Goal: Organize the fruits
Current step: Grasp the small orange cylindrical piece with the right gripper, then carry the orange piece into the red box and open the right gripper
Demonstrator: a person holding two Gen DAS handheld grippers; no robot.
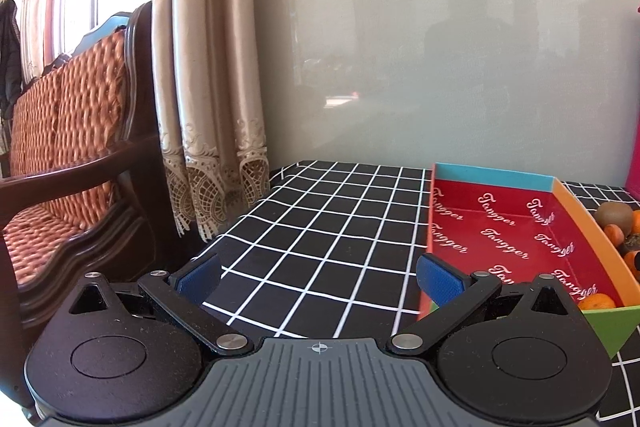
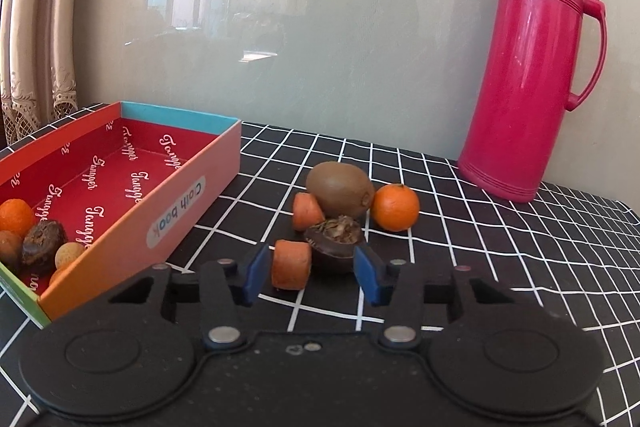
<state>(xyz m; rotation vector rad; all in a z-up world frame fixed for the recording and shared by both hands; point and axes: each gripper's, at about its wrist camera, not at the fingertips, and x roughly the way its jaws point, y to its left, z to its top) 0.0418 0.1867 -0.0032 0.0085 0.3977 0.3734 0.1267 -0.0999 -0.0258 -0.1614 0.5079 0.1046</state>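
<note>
Carrot chunk (image 2: 291, 264) sits near the box (image 2: 176, 211), between the right gripper (image 2: 310, 277) pads, jaws narrowed but not touching it yet. Looks light, firm, smooth-sided, so I'd pinch its round flanks. Left gripper (image 1: 320, 277) hangs wide, empty.

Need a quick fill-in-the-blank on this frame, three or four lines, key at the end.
1. The kiwi lies on the checked cloth, outside the ____.
2. The tall thermos jug by the wall is ____ in colour.
3. Between the right claw pads sit a dark fruit and a piece of ____.
4. The left claw holds ____.

Missing words: box; pink; carrot; nothing
</note>
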